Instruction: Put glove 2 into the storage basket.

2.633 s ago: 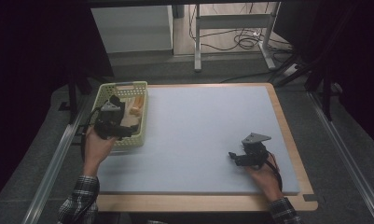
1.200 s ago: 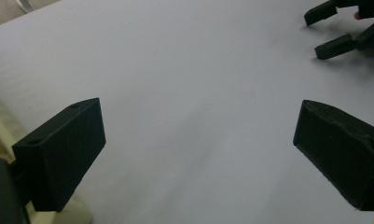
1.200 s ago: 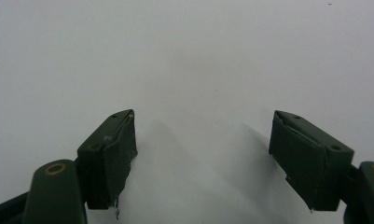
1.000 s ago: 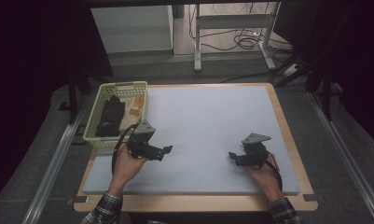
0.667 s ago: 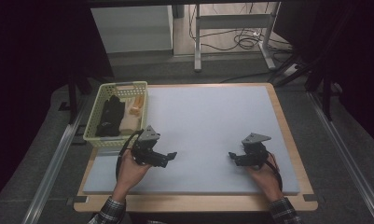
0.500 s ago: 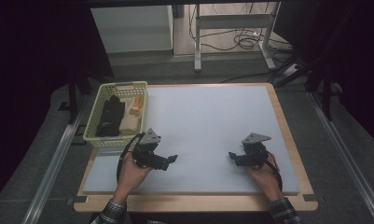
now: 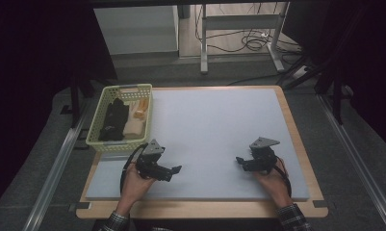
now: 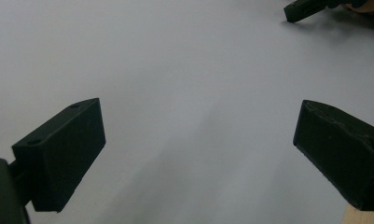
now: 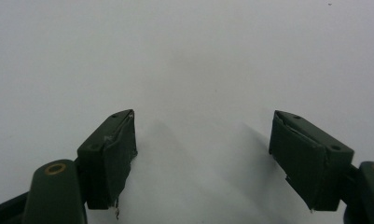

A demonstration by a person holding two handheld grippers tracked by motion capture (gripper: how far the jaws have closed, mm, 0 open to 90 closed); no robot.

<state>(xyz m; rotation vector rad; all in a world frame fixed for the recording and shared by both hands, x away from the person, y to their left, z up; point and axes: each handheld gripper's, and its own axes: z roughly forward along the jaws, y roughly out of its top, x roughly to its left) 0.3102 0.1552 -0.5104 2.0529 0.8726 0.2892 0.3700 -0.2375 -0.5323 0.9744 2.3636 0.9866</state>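
Seemingly between moves, a person rests both hands near the front edge of the grey-matted worktop, a two-jaw tool in each. At the worktop's left rear corner a pale yellow-green basket holds the things at hand: a black bundle, a cream-coloured piece just beside it and an orange item toward the far end. What each one is stays too small to tell. The black and cream pieces look soft and light, likely cloth or foam, so they should yield under a squeeze and are best taken by a raised fold or an upper edge, away from the basket's latticed wall; the orange item looks stiffer and would likely want a hold across its narrow width. All three lie packed close, so lifting one may drag a neighbour.

The left gripper sits just in front of the basket, pointing toward the worktop's middle; its own view shows the jaws spread wide over bare mat, holding nothing. The right gripper lies well apart near the right edge, angled leftward, its jaws likewise parted and empty, low over the mat, though contact cannot be judged. In the left gripper view, its tip shows at the top corner.
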